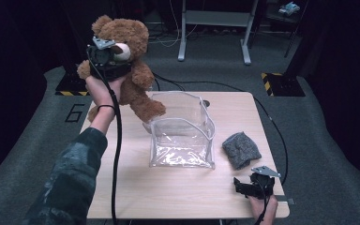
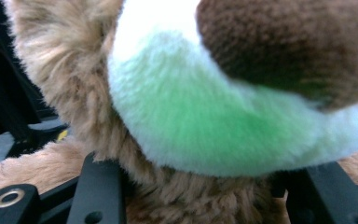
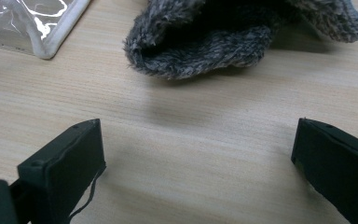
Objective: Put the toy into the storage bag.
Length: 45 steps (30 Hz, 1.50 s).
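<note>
— Where is the teddy bear (image 1: 124, 61)?

— Up in the air, past the far left corner of the counter (image 1: 122, 187). The left tool (image 1: 104, 60) has it by the neck, just under the white snout. In the left gripper view its black jaws press into the brown fur (image 2: 186, 196) on both sides.

— Is a foot touching anything?

— One foot hangs right by the far rim of the clear plastic bag (image 1: 183, 136). I cannot tell if it touches.

— And the other hand?

— The right tool (image 1: 253, 185) rests low at the near right corner, jaws wide apart, holding nothing. A grey woolly cloth (image 3: 242, 37) lies just beyond it, beside the bag.
</note>
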Each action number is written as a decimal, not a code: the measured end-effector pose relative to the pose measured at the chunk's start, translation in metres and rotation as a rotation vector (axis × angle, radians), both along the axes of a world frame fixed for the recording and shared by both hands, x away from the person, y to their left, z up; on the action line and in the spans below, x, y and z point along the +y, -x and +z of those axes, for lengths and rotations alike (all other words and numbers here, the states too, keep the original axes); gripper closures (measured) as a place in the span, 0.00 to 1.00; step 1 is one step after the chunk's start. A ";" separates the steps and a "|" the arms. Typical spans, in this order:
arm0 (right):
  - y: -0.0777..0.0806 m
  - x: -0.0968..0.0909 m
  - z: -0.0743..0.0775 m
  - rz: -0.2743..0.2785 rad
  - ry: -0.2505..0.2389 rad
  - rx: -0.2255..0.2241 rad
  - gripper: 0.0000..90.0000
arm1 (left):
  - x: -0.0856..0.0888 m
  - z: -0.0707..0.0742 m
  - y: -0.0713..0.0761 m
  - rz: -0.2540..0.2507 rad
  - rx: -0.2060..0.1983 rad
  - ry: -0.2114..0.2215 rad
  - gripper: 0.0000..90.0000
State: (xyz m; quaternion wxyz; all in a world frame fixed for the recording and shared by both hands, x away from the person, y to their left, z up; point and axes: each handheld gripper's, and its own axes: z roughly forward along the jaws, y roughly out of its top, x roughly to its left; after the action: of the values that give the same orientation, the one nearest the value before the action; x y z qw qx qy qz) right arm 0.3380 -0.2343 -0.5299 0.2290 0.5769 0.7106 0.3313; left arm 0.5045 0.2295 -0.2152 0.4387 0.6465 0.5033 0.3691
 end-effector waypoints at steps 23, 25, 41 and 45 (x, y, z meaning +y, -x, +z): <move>0.000 0.000 0.000 0.001 -0.001 0.001 0.02 | -0.081 -0.004 -0.019 -0.154 -0.031 0.053 0.53; 0.000 0.000 0.000 0.002 0.000 0.001 0.02 | -0.087 -0.007 -0.022 -0.172 -0.024 0.051 0.53; 0.000 0.001 0.000 0.005 -0.003 0.000 0.03 | -0.108 -0.032 -0.035 -0.221 -0.030 0.110 0.52; 0.001 0.001 0.000 0.007 0.002 0.001 0.03 | -0.109 -0.041 -0.036 -0.237 -0.015 0.124 0.52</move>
State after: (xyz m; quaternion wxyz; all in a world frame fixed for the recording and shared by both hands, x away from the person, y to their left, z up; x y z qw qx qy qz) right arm 0.3374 -0.2336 -0.5299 0.2280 0.5743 0.7131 0.3313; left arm 0.5404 0.1206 -0.2563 0.5219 0.6704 0.4420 0.2880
